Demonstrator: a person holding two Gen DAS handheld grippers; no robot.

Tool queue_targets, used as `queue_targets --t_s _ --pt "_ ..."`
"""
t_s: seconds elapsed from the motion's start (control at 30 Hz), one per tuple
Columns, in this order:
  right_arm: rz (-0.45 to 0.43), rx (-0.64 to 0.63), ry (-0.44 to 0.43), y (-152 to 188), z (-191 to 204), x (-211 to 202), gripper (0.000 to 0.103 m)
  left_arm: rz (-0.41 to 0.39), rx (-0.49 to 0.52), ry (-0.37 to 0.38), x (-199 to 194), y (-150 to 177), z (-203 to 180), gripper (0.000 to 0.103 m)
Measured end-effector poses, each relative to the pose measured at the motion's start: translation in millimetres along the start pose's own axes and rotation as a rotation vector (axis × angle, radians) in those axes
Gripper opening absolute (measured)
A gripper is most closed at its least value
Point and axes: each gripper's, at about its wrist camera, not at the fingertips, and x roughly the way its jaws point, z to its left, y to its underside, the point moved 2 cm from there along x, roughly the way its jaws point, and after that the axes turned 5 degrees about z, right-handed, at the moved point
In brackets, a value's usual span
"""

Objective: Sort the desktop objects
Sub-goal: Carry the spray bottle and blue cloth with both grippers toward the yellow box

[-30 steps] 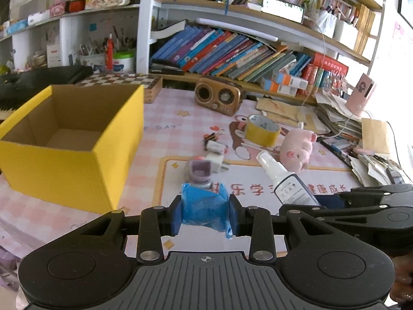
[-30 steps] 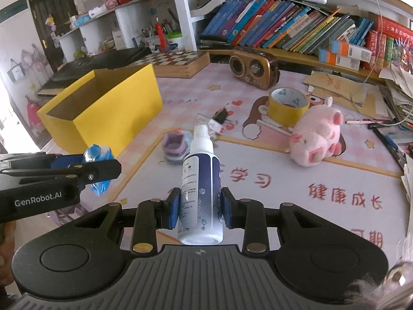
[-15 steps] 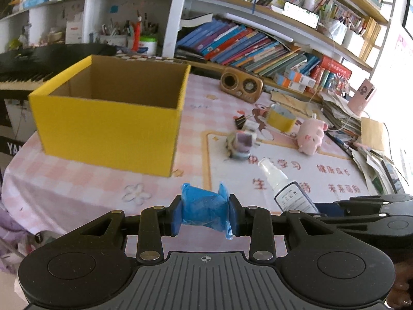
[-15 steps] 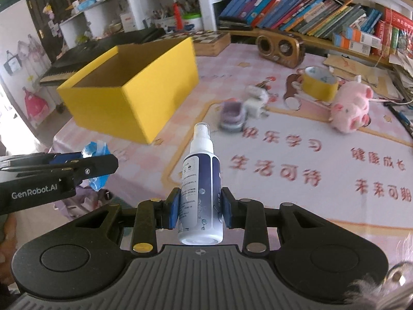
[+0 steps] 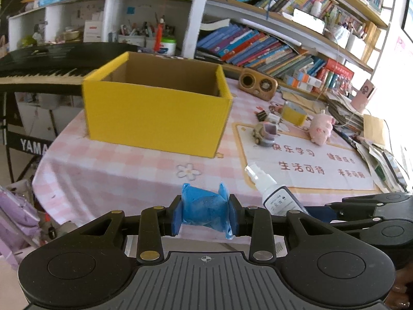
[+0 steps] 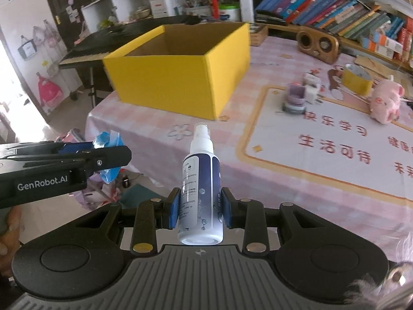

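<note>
You are in the carrying step: both tongs are loaded and neither load is in the box yet. Your left gripper (image 5: 205, 213) is clamped on a crumpled blue packet (image 5: 204, 206), and your right gripper (image 6: 200, 213) is clamped on a white spray bottle (image 6: 201, 196), which stands upright between the pads. The yellow box (image 5: 157, 118) is ahead of both tongs and a little to the left, open at the top, well apart from the fingertips. The pink pig toy (image 6: 386, 100), the tape roll (image 6: 357, 78) and some small things wait ahead on the right. Next, I think you must bring each load over the box rim and only then open the pads, one hand after the other, so that the tongs do not knock together.
</note>
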Motion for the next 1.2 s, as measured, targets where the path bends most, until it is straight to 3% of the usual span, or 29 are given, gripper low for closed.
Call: queue_targets --t_s 0.37,1.2 --pt "-0.002 -0.092 -0.032 -5 44 6 0.03 -0.038 -0.043 -0.029 -20 7 31 0.033" --pt "0.004 -0.146 -0.054 -18 77 16 0.03 -0.066 -0.076 -0.052 -34 8 60 0.033"
